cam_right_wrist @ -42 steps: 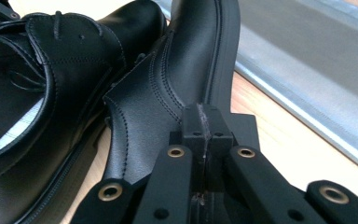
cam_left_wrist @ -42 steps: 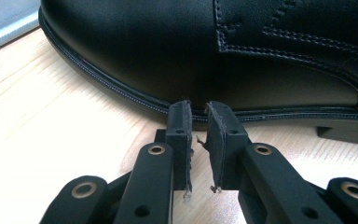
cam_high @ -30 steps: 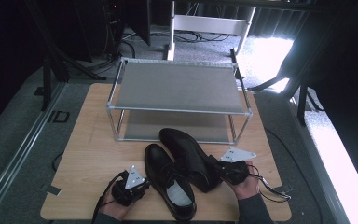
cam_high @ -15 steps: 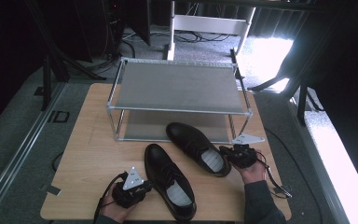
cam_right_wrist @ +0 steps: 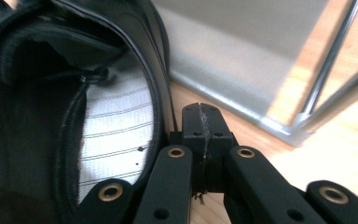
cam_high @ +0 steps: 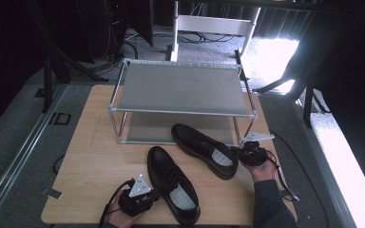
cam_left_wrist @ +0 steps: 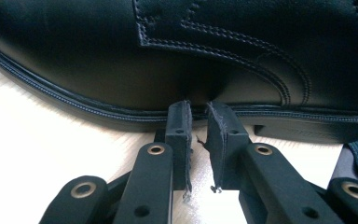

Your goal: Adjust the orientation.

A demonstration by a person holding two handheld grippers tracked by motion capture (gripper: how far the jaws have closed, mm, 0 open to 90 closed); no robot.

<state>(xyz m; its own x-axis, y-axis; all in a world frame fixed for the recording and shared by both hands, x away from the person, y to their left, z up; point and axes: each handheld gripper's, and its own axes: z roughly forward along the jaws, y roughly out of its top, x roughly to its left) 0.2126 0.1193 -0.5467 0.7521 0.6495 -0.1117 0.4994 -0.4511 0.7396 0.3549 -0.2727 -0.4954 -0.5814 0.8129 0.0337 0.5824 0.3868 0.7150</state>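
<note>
Black shoe (cam_high: 204,150) against the closed, empty right gripper (cam_high: 247,153), its heel just beside the pads.

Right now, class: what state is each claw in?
Left claw: slightly open, empty, beside a black leather shoe.
Right claw: closed, empty.

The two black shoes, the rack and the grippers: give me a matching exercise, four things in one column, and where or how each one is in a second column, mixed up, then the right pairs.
Things:
1. near shoe
2. far shoe
3. right gripper
4. metal rack

Places or states:
A. jaws shut, tips at the heel of a shoe
B. toe points under the rack's lower shelf
C. stands at the far side of the table, both shelves bare
D. lies beside the left gripper, heel toward the table's near edge

Pairs: 1-D, 2-B, 3-A, 4-C
</note>
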